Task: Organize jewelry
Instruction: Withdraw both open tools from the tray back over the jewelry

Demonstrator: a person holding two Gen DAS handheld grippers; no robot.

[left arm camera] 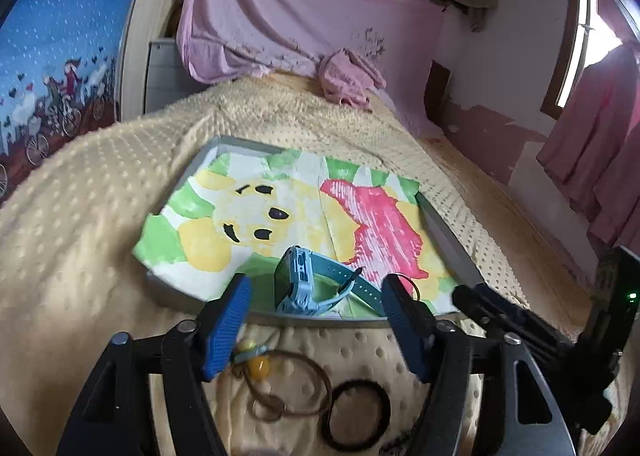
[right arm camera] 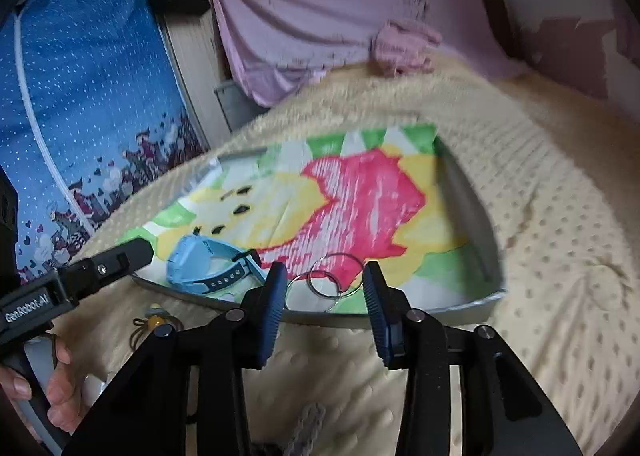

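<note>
Watch [left arm camera: 310,282]: light-blue, strap buckled, lying in tray [left arm camera: 448,244]. Left gripper [left arm camera: 316,292], right gripper [right arm camera: 326,284]: jaws apart, empty.

"What sat in the tray [left arm camera: 448,240]?"

"A light blue watch [left arm camera: 298,280], propped on its edge near the front rim with its buckled strap looped behind it. Just right of it lay two thin metal rings [right arm camera: 334,280], overlapping, flat on the painted paper."

"And outside the tray?"

"On the blanket in front lay a black hair tie [left arm camera: 358,414], a thin brown elastic loop [left arm camera: 288,388] beside it, and a small yellow bead charm [left arm camera: 256,364]."
</note>
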